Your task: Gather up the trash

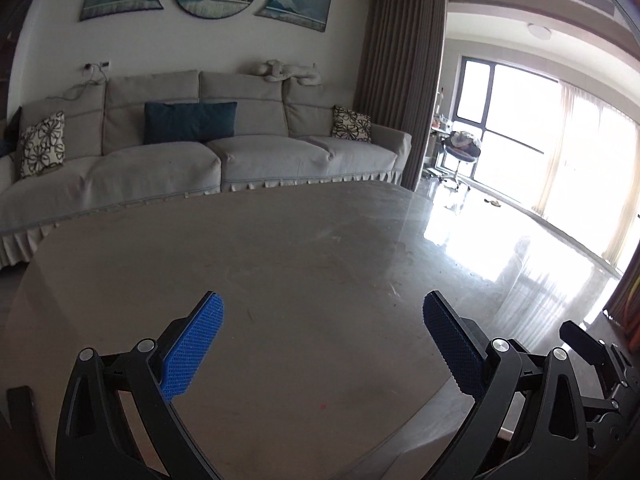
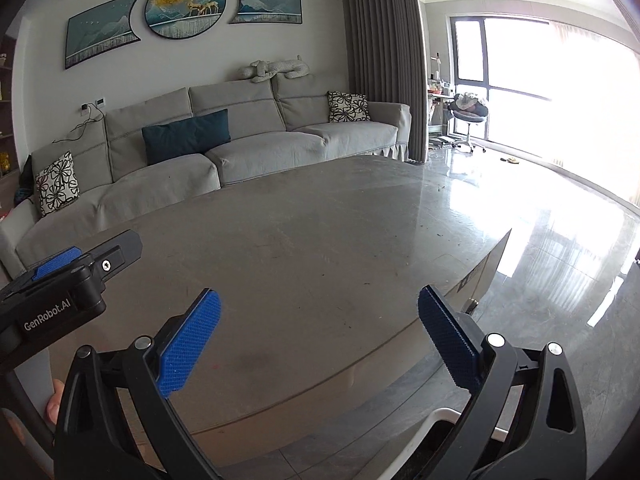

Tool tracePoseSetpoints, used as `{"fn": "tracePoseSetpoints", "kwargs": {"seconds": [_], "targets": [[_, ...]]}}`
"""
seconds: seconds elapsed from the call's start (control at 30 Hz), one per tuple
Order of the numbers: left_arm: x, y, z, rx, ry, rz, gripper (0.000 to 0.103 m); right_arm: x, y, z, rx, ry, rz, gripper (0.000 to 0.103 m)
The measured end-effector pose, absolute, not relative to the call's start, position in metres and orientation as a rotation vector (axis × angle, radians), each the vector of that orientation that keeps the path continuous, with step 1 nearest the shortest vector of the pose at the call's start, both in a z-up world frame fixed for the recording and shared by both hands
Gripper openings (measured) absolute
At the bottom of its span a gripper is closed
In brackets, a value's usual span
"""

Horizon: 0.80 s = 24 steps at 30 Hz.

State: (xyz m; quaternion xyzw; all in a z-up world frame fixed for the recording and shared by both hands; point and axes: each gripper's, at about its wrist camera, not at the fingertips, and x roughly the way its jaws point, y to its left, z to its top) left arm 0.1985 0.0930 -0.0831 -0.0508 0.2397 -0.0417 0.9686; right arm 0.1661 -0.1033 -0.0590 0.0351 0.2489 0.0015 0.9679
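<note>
While both grippers hovered over the grey table (image 1: 280, 248), neither held anything. From the left wrist camera, the left gripper (image 1: 323, 306) had its blue-padded fingers (image 1: 192, 350) spread wide apart, one at about eight o'clock and the other at about four o'clock in the frame, with bare tabletop between them. At roughly four o'clock near the frame's edge, part of the right gripper (image 1: 588, 344) showed as black hardware just beside the left one.

From the right wrist camera, the right gripper (image 2: 319, 302) likewise stood with its jaws wide apart and nothing between its blue pads (image 2: 188, 346). The left gripper (image 2: 76, 276) showed at about nine o'clock, marked "GenRobot.AI", hanging over the table's near-left part. At about six o'clock, below the table's near edge, a white-rimmed bin (image 2: 444, 416) with a dark inside sat on the tiled floor, partly hidden behind the right finger. A fingertip of the person's hand (image 2: 54, 402) showed at about eight o'clock.

No piece of trash could be made out on the table; only faint scuffs and specks marked its surface, too small to identify. Beyond the table, at twelve o'clock, stood a grey sofa (image 1: 160, 160) bearing a teal cushion (image 1: 190, 122) and flower-patterned cushions (image 1: 42, 144). A bright window (image 2: 540, 80) lay at about two o'clock.
</note>
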Motion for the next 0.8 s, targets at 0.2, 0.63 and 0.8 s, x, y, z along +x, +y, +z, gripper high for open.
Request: {"fn": "tracePoseSetpoints", "kwargs": {"seconds": [0.2, 0.63, 0.8], "targets": [[0.197, 0.108, -0.077, -0.081, 0.474, -0.035, 0.098, 0.178, -0.086, -0.057, 0.058, 0.509, 0.009, 0.098], [0.191, 0.115, -0.069, -0.053, 0.430, -0.022, 0.098, 0.184, -0.065, -0.058, 0.009, 0.500, 0.006, 0.098], [0.191, 0.117, -0.068, -0.049, 0.429, -0.021, 0.098, 0.182, -0.066, -0.056, 0.016, 0.494, 0.012, 0.098]]}}
